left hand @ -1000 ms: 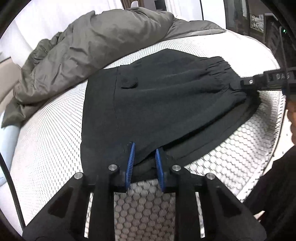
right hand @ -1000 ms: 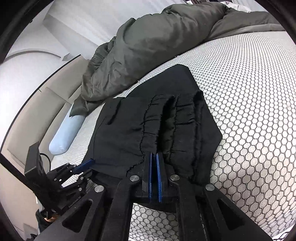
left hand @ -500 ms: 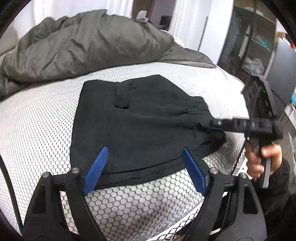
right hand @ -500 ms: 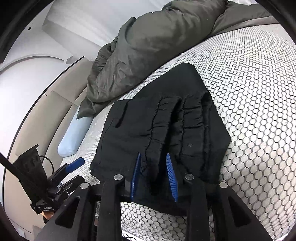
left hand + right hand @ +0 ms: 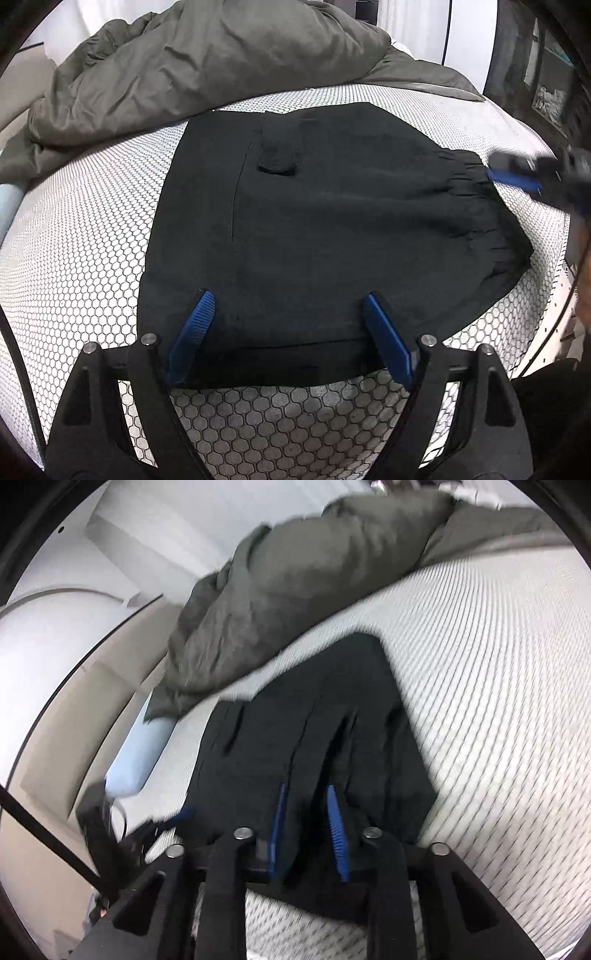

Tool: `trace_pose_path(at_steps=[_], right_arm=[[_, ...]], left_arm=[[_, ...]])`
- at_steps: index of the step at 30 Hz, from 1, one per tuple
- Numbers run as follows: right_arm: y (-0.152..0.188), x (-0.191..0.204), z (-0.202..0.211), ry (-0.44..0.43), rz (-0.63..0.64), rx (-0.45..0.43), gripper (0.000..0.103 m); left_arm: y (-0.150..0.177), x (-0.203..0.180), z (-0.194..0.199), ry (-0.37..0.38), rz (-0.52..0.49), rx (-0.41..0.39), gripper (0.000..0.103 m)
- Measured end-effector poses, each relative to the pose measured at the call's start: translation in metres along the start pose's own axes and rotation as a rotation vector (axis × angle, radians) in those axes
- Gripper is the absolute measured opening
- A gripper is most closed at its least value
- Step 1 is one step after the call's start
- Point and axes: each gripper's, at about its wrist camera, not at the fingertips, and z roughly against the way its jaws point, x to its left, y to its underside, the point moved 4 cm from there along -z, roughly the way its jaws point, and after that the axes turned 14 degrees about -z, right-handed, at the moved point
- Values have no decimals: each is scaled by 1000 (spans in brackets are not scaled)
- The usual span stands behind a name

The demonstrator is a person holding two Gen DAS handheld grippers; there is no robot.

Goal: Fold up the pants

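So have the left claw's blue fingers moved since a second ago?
Yes. The left claw spread wide, its fingers releasing the black pants hem.

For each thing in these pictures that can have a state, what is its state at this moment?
pants: folded, lying flat on the mattress, held by neither gripper.
left gripper: fingers wide open over the near edge of the pants.
right gripper: fingers a little apart, not pressing the waistband.
blanket: crumpled in a heap at the far side.
pillow: lying partly under the blanket.

home bedroom, bed (image 5: 92,258) with honeycomb-print sheet, rumpled grey duvet (image 5: 207,62) at the far side, pale blue pillow (image 5: 140,753), padded headboard (image 5: 74,709) (curved), shelves (image 5: 546,74) beyond
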Motion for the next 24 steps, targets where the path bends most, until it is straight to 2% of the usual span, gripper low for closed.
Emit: trace_pose_path(at_steps=[2, 7, 8, 9, 10, 13, 16, 19, 21, 24], right_arm=[[-16, 4, -8, 9, 3, 8, 26], [-32, 5, -52, 71, 7, 111, 25], [-33, 5, -56, 71, 12, 100, 19], [-35, 7, -58, 86, 27, 90, 4], [-37, 7, -57, 94, 28, 74, 1], [-44, 11, -52, 116, 47, 31, 1], [-43, 6, -51, 128, 47, 49, 1], [-42, -2, -42, 124, 34, 47, 5], [-41, -5, -27, 118, 37, 22, 25], [-43, -17, -3, 130, 32, -38, 41]], left_arm=[[0, -1, -1, 1, -3, 4, 82], [1, -2, -6, -1, -17, 6, 83], [2, -2, -7, 4, -18, 7, 83], [2, 0, -6, 8, -16, 8, 83], [2, 0, -7, 12, -16, 8, 83], [3, 1, -7, 17, -20, 5, 84], [4, 1, -5, 17, -20, 4, 84], [4, 4, 4, 39, -9, -6, 83], [4, 15, 19, 83, 30, -54, 83], [6, 43, 38, 66, 120, -107, 83]])
